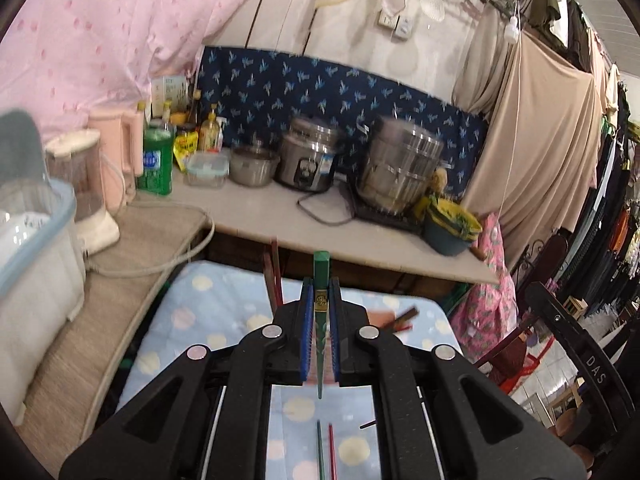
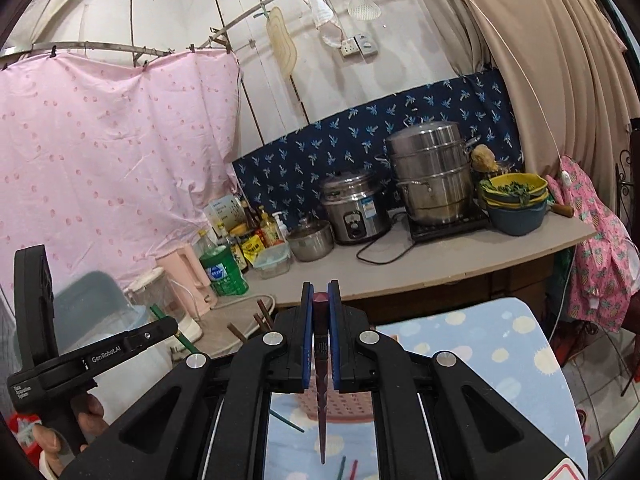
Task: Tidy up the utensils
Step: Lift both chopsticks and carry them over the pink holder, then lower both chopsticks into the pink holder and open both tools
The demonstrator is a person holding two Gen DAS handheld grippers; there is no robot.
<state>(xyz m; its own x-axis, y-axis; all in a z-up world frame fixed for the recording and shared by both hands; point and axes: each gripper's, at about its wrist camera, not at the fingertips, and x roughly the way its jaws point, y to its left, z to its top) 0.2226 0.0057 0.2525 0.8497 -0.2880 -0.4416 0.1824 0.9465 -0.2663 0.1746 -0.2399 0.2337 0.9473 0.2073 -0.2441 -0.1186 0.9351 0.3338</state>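
Chopsticks are clamped upright: a green chopstick (image 1: 321, 280) in the left gripper (image 1: 320, 320), a maroon chopstick (image 2: 321, 344) in the right gripper (image 2: 320, 320), above the pink basket (image 2: 340, 404).

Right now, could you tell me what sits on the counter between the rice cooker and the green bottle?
In the right wrist view, a steel pot and a lidded clear container sit between the rice cooker and the green bottle.

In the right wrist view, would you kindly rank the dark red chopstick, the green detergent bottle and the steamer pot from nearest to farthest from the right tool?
1. Dark red chopstick, clamped in the right tool.
2. Green detergent bottle, left on the counter.
3. Steamer pot, back right by the blue cloth.
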